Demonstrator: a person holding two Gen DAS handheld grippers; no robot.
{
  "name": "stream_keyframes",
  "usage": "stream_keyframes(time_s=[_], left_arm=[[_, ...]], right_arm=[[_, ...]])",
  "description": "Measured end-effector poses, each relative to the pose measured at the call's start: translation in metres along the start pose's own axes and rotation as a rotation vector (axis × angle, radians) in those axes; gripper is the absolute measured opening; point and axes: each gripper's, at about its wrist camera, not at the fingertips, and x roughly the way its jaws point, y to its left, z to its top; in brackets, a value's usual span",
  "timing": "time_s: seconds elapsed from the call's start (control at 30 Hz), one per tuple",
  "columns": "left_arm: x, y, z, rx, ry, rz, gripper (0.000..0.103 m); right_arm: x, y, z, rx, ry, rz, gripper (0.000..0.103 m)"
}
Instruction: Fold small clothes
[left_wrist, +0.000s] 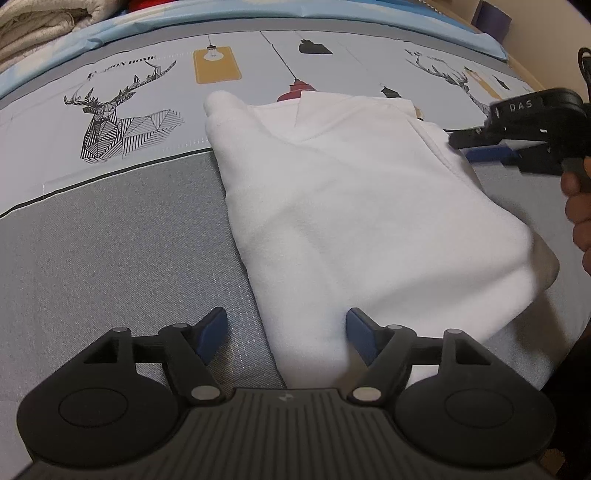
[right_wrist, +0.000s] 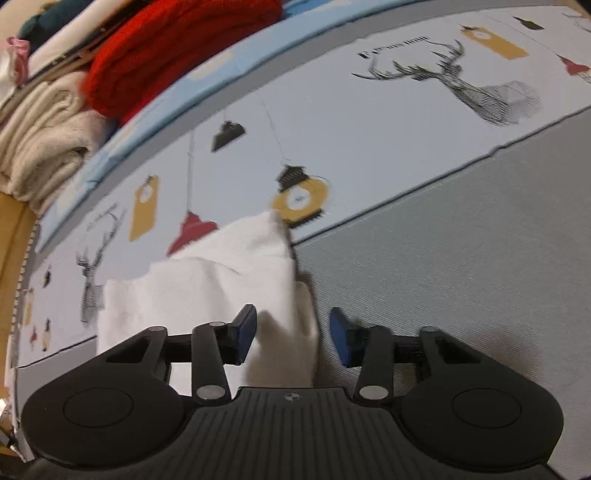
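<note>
A white garment (left_wrist: 354, 206) lies folded into a long block on the bed, its far end on the printed sheet, its near end between my left fingers. My left gripper (left_wrist: 286, 334) is open, its jaws straddling the garment's near left edge without clamping it. In the left wrist view my right gripper (left_wrist: 476, 146) hovers at the garment's far right edge, held by a hand. In the right wrist view my right gripper (right_wrist: 293, 338) is open, with a corner of the white garment (right_wrist: 207, 291) between and left of its blue pads.
The bed has a grey cover (left_wrist: 110, 258) and a pale sheet printed with deer and lamps (left_wrist: 122, 118). Folded cream blankets (right_wrist: 44, 140) and a red knit (right_wrist: 166, 48) are stacked at the head of the bed.
</note>
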Motion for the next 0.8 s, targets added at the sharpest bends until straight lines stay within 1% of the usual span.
stream_keyframes(time_s=[0.07,0.17,0.2,0.23,0.27,0.3,0.33,0.4,0.43,0.5,0.53,0.57,0.63,0.67,0.73,0.8], left_arm=[[0.000,0.000,0.000,0.000,0.000,0.000,0.078],[0.000,-0.001,0.000,0.002,-0.005,0.001,0.078],[-0.001,-0.001,0.000,0.001,-0.007,0.000,0.078],[-0.001,-0.001,0.000,0.003,-0.005,0.003,0.078],[-0.001,-0.001,-0.001,0.004,-0.006,0.002,0.078],[-0.001,-0.001,-0.002,0.000,-0.005,0.002,0.078],[-0.001,-0.001,-0.002,-0.001,-0.007,0.001,0.078],[-0.003,-0.001,-0.003,-0.002,-0.010,-0.002,0.078],[-0.003,0.000,-0.003,-0.006,-0.012,-0.005,0.078],[-0.005,0.003,-0.002,-0.018,-0.017,-0.013,0.078],[-0.007,0.004,-0.001,-0.027,-0.025,-0.016,0.078],[-0.009,0.005,0.000,-0.040,-0.036,-0.017,0.078],[-0.014,0.009,0.003,-0.072,-0.064,-0.027,0.078],[-0.016,0.010,0.004,-0.090,-0.076,-0.037,0.078],[-0.019,0.012,0.007,-0.123,-0.098,-0.058,0.078],[-0.018,0.010,0.009,-0.137,-0.100,-0.070,0.078]], right_arm=[[-0.008,0.007,-0.001,-0.027,-0.061,0.015,0.000],[-0.027,0.008,0.003,-0.015,-0.182,0.060,0.000],[-0.028,0.005,0.004,-0.004,-0.191,0.040,0.000],[-0.027,0.001,0.003,0.004,-0.195,-0.029,0.000],[-0.024,-0.005,0.003,0.011,-0.190,-0.119,0.000],[-0.021,-0.011,0.003,0.026,-0.176,-0.184,0.000],[-0.019,-0.017,0.003,0.056,-0.163,-0.204,0.000],[-0.021,-0.026,0.003,0.115,-0.149,-0.179,0.003],[-0.024,-0.027,0.003,0.120,-0.154,-0.159,0.003],[-0.032,-0.022,0.002,0.091,-0.164,-0.090,0.004],[-0.034,-0.019,0.002,0.074,-0.158,-0.051,0.015],[-0.035,-0.017,-0.001,0.058,-0.144,-0.013,0.036],[-0.033,-0.011,-0.006,0.019,-0.096,0.034,0.052],[-0.030,-0.008,-0.009,-0.007,-0.061,0.038,0.052],[-0.020,-0.004,-0.016,-0.061,0.011,0.014,0.052],[-0.007,-0.002,-0.023,-0.137,0.086,-0.061,0.048]])
